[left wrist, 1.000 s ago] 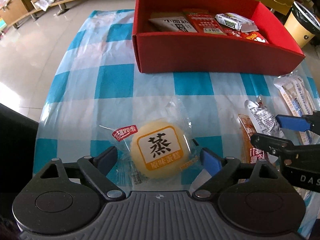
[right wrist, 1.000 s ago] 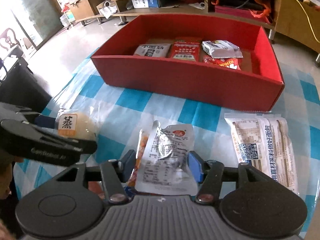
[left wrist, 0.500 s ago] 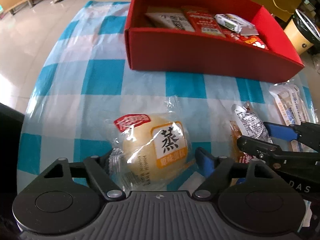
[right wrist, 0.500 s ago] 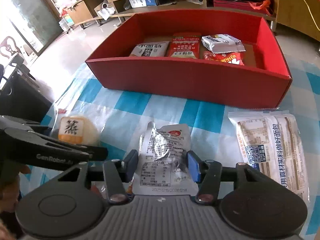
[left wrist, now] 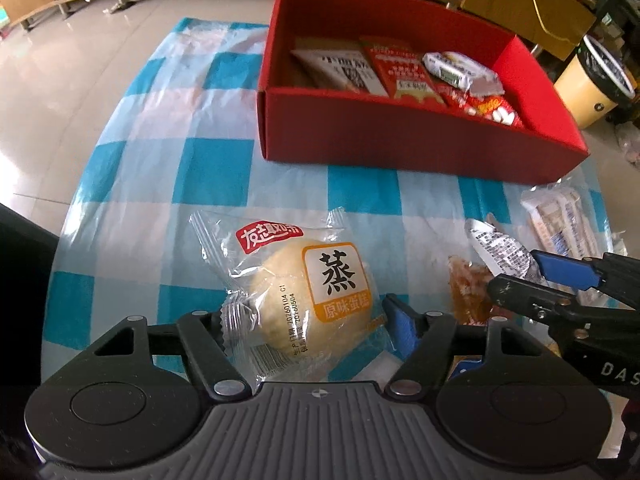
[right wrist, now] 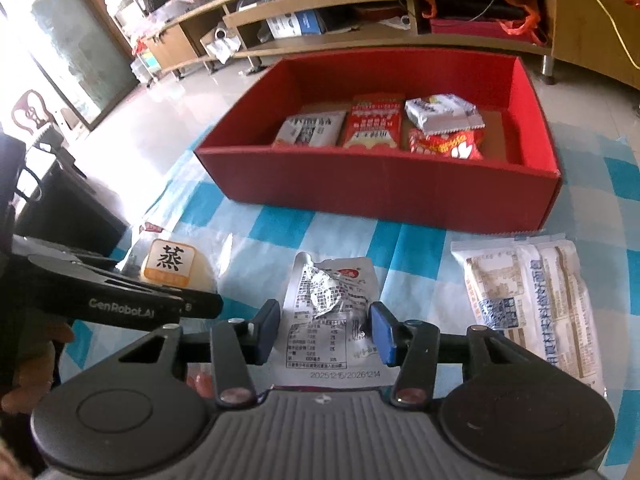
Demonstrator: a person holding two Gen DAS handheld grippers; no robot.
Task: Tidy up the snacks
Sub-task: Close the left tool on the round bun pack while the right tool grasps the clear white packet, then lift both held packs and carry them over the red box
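Lifting now off the checked desk (left wrist: 208, 168): steamed cake (left wrist: 316, 300) pinched in left gripper (left wrist: 308, 320) fingers at lower centre, silver pouch (right wrist: 332, 312) pinched in right gripper (right wrist: 326, 332) fingers, both likely heading for red box (right wrist: 380, 196) at upper centre.

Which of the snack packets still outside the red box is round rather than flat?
The steamed cake between the left gripper's fingers: a domed yellow bun in clear wrap. The silver pouch and long white packet are flat.

Glossy clear plastic cake wrapper (left wrist: 280, 264); matt red cardboard box (left wrist: 400, 140); crinkled foil pouch (right wrist: 332, 300).
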